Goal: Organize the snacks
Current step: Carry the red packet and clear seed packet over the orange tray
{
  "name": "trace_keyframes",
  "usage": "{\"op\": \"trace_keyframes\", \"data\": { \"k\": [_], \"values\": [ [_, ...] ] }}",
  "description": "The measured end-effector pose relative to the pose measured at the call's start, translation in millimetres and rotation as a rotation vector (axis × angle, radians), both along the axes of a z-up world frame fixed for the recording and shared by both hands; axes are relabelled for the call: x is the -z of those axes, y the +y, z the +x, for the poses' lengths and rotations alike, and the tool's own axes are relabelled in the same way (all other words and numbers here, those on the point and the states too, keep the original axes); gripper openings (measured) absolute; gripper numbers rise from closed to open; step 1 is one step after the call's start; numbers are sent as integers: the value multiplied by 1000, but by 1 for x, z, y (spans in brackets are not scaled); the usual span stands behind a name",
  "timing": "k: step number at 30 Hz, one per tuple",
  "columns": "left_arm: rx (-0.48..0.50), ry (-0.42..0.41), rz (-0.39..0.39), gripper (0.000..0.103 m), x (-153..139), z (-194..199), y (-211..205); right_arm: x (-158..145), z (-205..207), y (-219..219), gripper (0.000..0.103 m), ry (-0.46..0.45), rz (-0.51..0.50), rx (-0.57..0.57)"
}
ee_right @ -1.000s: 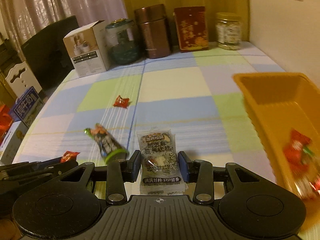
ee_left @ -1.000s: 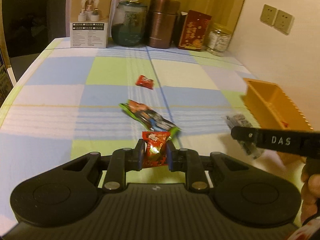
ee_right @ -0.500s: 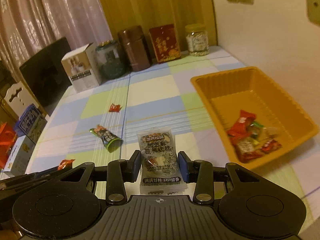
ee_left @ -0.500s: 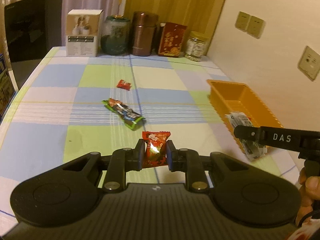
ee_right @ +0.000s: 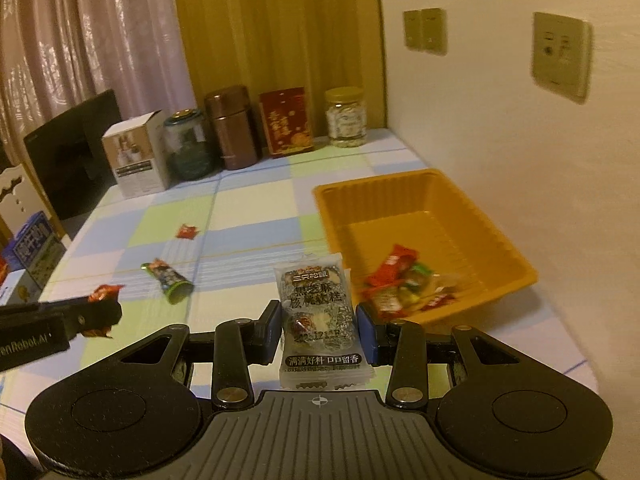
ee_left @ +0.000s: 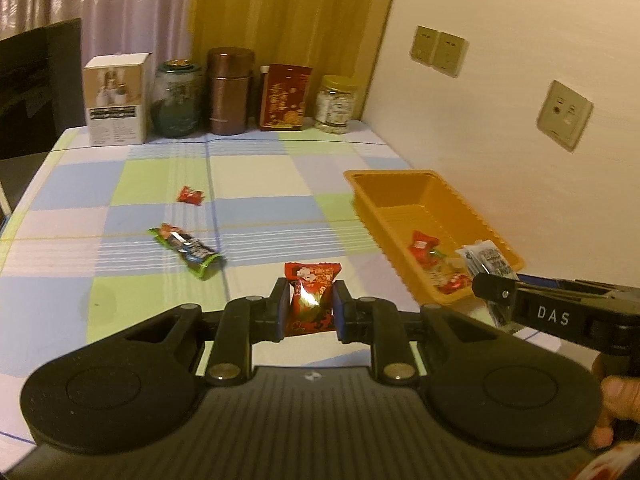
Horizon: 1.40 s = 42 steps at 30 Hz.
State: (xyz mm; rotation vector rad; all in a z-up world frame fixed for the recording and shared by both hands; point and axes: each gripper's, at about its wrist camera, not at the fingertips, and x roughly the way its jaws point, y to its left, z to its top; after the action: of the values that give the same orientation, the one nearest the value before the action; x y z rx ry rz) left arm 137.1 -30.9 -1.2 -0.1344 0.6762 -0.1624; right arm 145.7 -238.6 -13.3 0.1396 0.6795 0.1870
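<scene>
Your left hand-held gripper [ee_left: 308, 307] pinches a red candy [ee_left: 311, 298]. Your right hand-held gripper [ee_right: 318, 329] squeezes a clear cake packet [ee_right: 318, 322]. A second ago the orange tray [ee_right: 516, 258] sat cut off at the right edge; now it shows whole at the right. Both snacks are close to dropping in. Two snacks wait on the tabletop [ee_left: 256, 184].

One orange tray [ee_right: 424, 216], two held snacks [ee_left: 311, 300], two loose table snacks [ee_left: 186, 249], five back-row containers [ee_left: 231, 92]
</scene>
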Motion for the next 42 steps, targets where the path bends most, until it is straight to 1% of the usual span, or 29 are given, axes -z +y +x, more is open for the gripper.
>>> {"op": "trace_keyframes", "data": {
  "k": [10, 20, 29, 42],
  "values": [
    [83, -4, 1, 20, -7, 9, -42, -7, -8, -41, 40, -16, -3, 72],
    [158, -5, 9, 20, -10, 27, -81, -10, -2, -70, 40, -24, 13, 125],
    [207, 0, 12, 20, -11, 52, -115, -9, 20, -93, 40, -31, 23, 147],
    [254, 21, 28, 20, 3, 97, -146, 0, 64, -112, 40, -26, 16, 134]
  ]
}}
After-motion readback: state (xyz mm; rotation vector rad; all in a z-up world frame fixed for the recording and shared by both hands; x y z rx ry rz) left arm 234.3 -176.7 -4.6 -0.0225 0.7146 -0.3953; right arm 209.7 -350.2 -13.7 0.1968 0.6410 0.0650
